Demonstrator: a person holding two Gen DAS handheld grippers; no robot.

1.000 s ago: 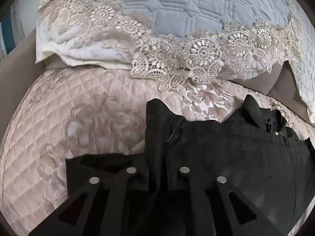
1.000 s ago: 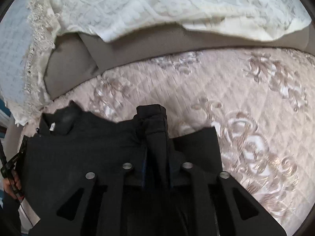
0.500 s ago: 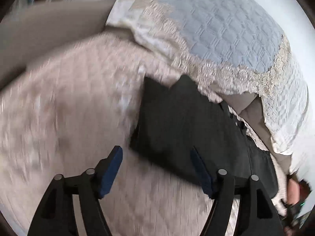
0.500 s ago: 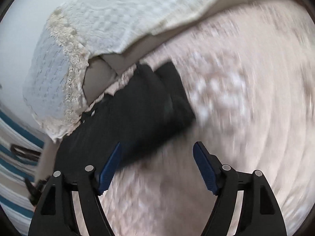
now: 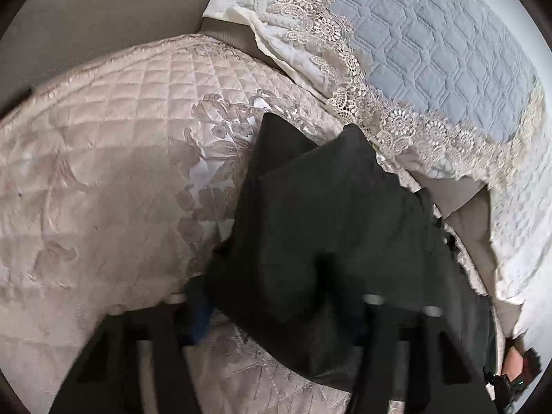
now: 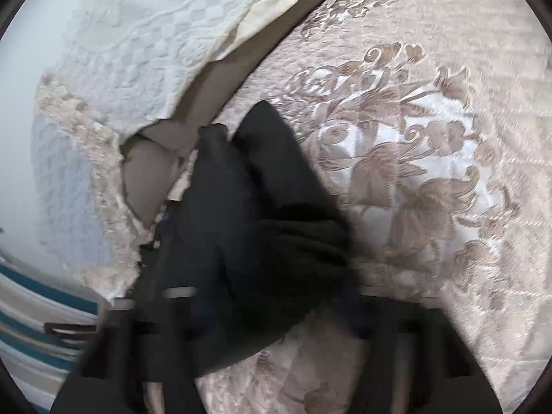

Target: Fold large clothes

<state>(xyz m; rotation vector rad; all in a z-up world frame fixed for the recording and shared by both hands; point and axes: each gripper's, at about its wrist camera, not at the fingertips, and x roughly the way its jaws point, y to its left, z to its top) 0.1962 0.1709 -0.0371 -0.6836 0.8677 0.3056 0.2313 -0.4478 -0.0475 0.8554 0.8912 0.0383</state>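
Note:
A dark, folded garment [image 5: 327, 227] lies on the quilted beige bedspread [image 5: 114, 158]. In the left wrist view my left gripper [image 5: 279, 314] is open, its fingers wide apart around the garment's near left edge; the blue pad [image 5: 201, 317] of the left finger shows beside the cloth. In the right wrist view the same garment [image 6: 241, 214] lies between the fingers of my right gripper [image 6: 276, 310], which is open around its near right edge. This view is blurred, so contact is unclear.
A grey-blue quilted pillow with a lace border [image 5: 431, 55] lies behind the garment, with a white quilted cover [image 6: 165, 41] beside it. Brown upholstery [image 5: 86, 17] rises at the back. A striped blue surface [image 6: 38, 327] shows at the lower left of the right wrist view.
One second ago both grippers were shut on the garment. They then opened and pulled back. Now both have come forward again, open around the garment's near edges.

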